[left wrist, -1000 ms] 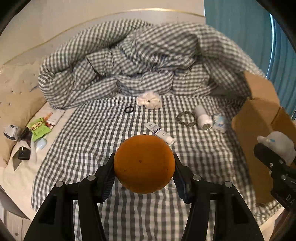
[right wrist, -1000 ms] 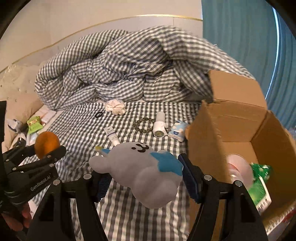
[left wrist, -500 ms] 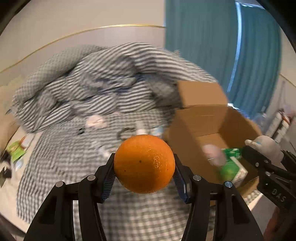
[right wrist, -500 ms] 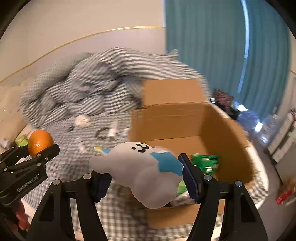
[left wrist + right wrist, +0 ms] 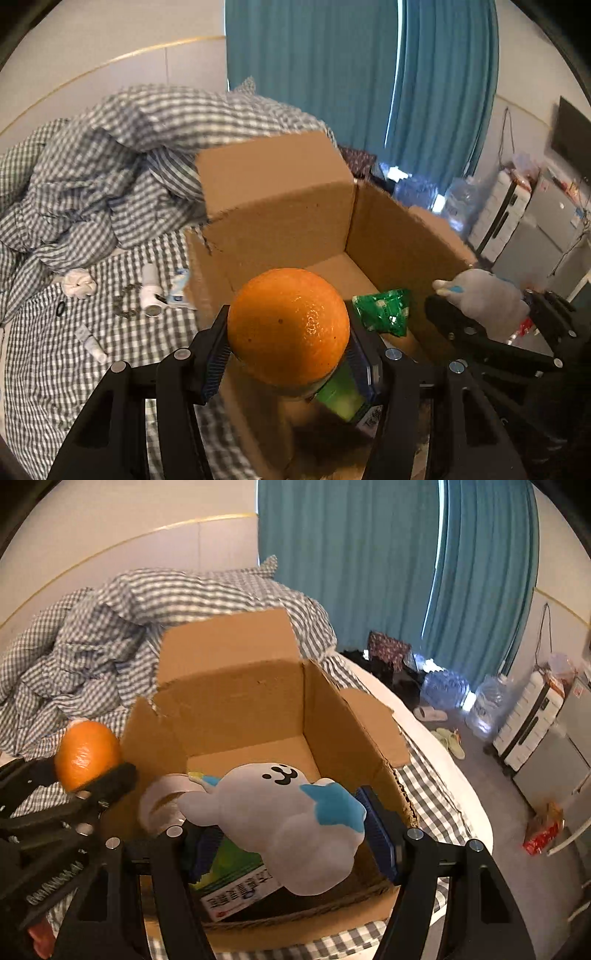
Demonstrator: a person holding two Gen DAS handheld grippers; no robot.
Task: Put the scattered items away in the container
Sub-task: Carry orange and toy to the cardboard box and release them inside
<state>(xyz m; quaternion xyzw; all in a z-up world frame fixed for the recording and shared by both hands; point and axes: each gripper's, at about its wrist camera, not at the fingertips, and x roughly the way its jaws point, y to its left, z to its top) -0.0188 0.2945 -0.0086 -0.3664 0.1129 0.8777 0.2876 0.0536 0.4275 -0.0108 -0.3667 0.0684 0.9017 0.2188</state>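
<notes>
My left gripper (image 5: 288, 354) is shut on an orange (image 5: 288, 326) and holds it over the near left wall of the open cardboard box (image 5: 280, 206). My right gripper (image 5: 291, 834) is shut on a grey plush toy (image 5: 280, 819) with a blue star, hanging above the box (image 5: 236, 709) interior. In the right wrist view the orange (image 5: 86, 753) shows at the left beside the box. In the left wrist view the plush toy (image 5: 480, 299) sits at the right. Inside the box lie a green packet (image 5: 384, 310), a green carton (image 5: 236, 878) and a tape roll (image 5: 162, 805).
On the checked sheet left of the box lie a white bottle (image 5: 149, 291), a small blue-white pack (image 5: 179, 291), a bead bracelet (image 5: 125, 304), a white tube (image 5: 90, 339), a black ring (image 5: 60, 308) and a white scrunchie (image 5: 78, 284). A rumpled duvet (image 5: 110, 155) lies behind. Teal curtains (image 5: 332, 74) hang beyond.
Both grippers have swung right from over the sheet to the box, each keeping its load. The box now fills the middle of both views.
</notes>
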